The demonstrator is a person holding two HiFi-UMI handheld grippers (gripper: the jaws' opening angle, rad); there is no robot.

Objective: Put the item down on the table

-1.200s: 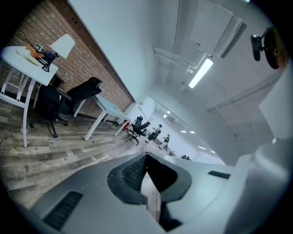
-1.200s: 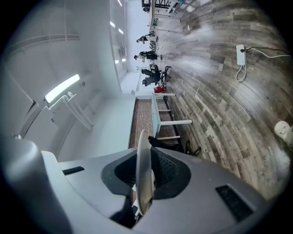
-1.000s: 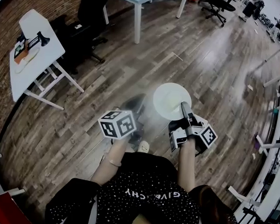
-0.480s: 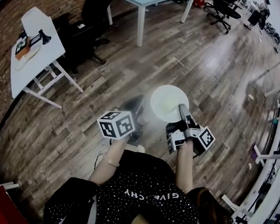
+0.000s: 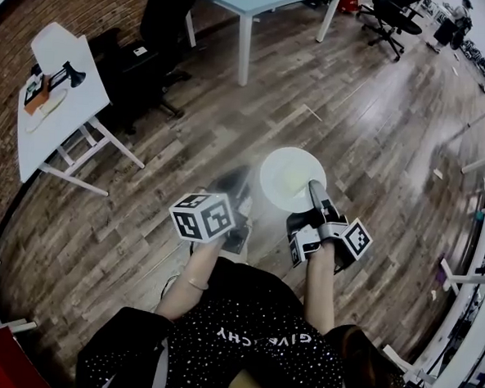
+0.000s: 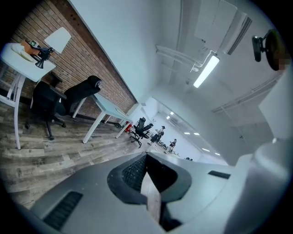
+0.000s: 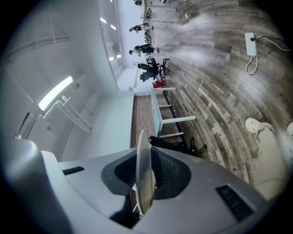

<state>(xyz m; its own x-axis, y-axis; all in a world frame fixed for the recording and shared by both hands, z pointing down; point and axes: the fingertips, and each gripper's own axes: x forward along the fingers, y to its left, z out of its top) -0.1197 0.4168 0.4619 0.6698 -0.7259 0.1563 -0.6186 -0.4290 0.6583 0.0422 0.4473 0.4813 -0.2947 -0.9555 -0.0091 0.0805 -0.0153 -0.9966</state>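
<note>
Both forearms reach forward over the wooden floor (image 5: 142, 224). The right gripper (image 5: 315, 189) pinches a white plate (image 5: 289, 174) by its rim (seen edge-on between its jaws), well apart from the white table's (image 5: 45, 140) near corner. The left gripper (image 5: 231, 182) is nearly closed, with a thin pale sliver between its jaws.

White round plate (image 5: 289, 171), roughly level over the wood floor, near rim clamped in right gripper (image 5: 315, 188). White table (image 5: 64, 123) well apart, far left.
</note>
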